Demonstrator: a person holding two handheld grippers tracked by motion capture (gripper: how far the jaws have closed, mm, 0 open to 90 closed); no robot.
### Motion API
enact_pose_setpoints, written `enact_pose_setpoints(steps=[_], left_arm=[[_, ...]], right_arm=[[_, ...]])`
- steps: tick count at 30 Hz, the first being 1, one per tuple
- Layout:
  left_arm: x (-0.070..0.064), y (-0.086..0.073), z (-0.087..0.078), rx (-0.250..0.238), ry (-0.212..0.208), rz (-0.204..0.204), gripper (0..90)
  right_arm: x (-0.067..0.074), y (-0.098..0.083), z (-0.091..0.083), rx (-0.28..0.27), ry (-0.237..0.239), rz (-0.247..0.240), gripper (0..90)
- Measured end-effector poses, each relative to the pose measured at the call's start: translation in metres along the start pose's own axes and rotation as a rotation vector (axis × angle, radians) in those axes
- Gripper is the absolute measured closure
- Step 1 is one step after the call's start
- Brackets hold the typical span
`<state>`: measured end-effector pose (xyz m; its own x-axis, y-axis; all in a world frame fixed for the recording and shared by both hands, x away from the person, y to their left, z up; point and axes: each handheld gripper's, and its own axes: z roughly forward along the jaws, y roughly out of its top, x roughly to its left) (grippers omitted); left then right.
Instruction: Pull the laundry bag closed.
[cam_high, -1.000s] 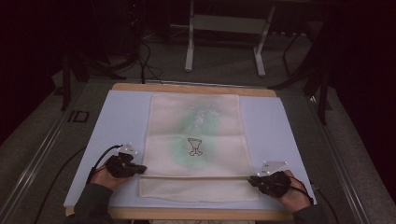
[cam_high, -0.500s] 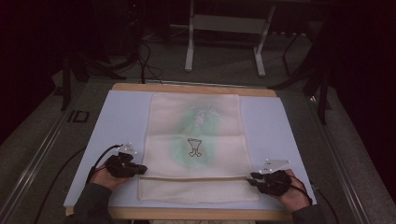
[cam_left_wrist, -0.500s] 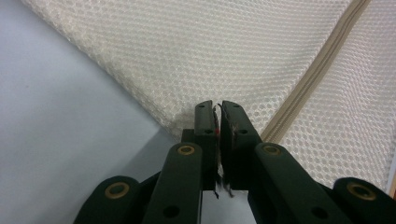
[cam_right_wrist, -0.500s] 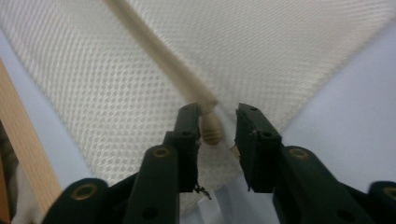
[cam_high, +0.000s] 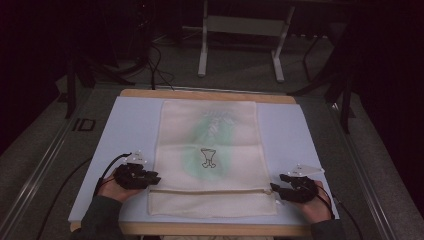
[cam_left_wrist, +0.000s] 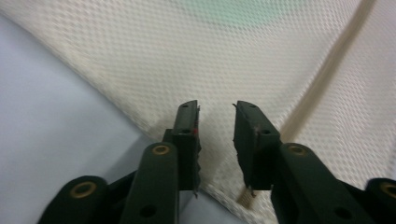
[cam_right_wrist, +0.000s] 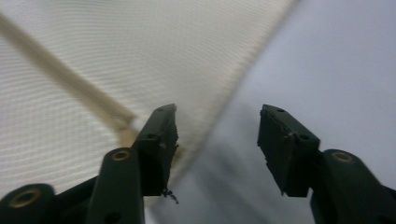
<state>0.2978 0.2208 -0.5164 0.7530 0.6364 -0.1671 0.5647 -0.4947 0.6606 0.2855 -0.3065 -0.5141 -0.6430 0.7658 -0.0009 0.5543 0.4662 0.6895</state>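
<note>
A wooden-edged desk (cam_high: 210, 95) carries a pale lavender-blue rectangular mat (cam_high: 127, 130) that covers nearly its whole top. On the mat lies a cream, waffle-textured cloth (cam_high: 210, 150), long and rectangular, flat, running from 12 o'clock to 6 o'clock down the middle of the mat. It bears a faded green print with a small dark-outlined figure (cam_high: 208, 157) near its centre. A tan zip-like seam (cam_high: 210, 190) crosses the cloth from side to side near its 6 o'clock end, so that a narrow band of cloth lies below it.

The left claw (cam_high: 151, 178) sits at 8 o'clock on the mat, at the cloth's left edge, level with the seam. In the left gripper view its 2 black jaws stand apart over the cloth's edge with the weave between them, and the pads do not press on it; the jaws have just been opening. The seam (cam_left_wrist: 322, 79) runs off toward 1 o'clock in that view.

The right claw (cam_high: 276, 190) sits at 4 o'clock, at the cloth's right edge by the seam's end. In the right gripper view (cam_right_wrist: 217, 140) its jaws gape wide, 1 over the cloth's border, the other over bare mat (cam_right_wrist: 336, 70), gripping nothing; they too have just been opening.
</note>
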Motion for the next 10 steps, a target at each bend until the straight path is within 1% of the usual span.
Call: enact_pose_setpoints(steps=[5, 10], left_arm=[[0.0025, -0.0003, -0.0006, -0.048, 0.093, -0.018, 63.1], [0.0019, 0.0008, -0.0008, -0.076, 0.150, -0.017, 62.0]], right_arm=[[-0.0066, -0.0040, 0.0019, -0.030, -0.048, 0.063, 39.2], [-0.0085, -0.0066, 0.0089, -0.026, -0.106, 0.093, 34.6]])
